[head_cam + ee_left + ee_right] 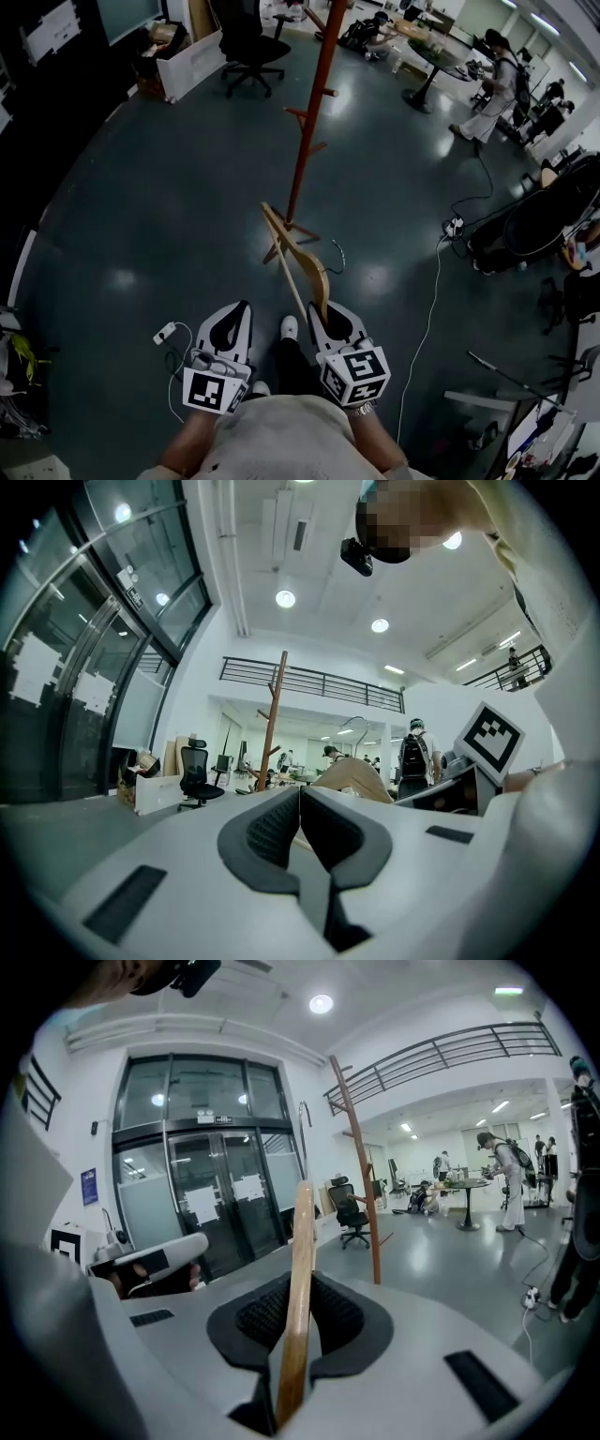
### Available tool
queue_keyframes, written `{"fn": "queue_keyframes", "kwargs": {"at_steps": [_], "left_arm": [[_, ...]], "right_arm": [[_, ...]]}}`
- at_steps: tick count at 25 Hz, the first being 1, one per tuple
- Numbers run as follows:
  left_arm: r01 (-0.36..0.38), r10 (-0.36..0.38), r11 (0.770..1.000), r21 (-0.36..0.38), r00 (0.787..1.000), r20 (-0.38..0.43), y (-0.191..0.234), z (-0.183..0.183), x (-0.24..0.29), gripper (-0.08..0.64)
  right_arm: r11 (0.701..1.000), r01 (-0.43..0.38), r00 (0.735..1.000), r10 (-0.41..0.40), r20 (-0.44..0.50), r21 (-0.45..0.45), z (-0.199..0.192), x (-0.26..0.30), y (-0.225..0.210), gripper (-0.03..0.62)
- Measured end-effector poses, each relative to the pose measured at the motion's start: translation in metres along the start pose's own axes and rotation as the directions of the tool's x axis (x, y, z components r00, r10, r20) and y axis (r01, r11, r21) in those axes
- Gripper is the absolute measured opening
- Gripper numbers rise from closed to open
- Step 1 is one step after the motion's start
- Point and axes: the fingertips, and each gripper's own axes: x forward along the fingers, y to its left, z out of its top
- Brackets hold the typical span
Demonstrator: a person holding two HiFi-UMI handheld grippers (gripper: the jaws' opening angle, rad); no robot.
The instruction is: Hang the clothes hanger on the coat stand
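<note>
A light wooden clothes hanger slants up from my right gripper, which is shut on one end of it. In the right gripper view the wooden bar runs upright between the dark pads. The red-brown coat stand rises from the grey floor just beyond the hanger's far end, and its pegs are bare. It also shows as a tall pole right of the hanger. My left gripper is level with the right one, shut with nothing between its jaws. The hanger and the stand lie beyond it.
A black office chair and a white box stand at the far left. A round table and several people are at the far right. A white cable and a power strip lie on the floor.
</note>
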Motion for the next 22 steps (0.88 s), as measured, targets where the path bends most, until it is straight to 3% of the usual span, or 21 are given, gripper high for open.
{"fn": "queue_keyframes", "kwargs": {"at_steps": [14,22], "left_arm": [[-0.069,0.07,0.997,0.023,0.997,-0.024,0.021,0.013,0.117,0.012],[-0.15,0.148,0.987,0.05,0.988,0.04,0.033,0.032,0.176,0.012]], "right_arm": [[0.996,-0.084,0.996,0.084,-0.028,0.0,0.058,0.075,-0.077,0.067],[0.987,-0.149,0.989,0.149,0.002,-0.055,0.098,0.108,-0.118,0.067]]}}
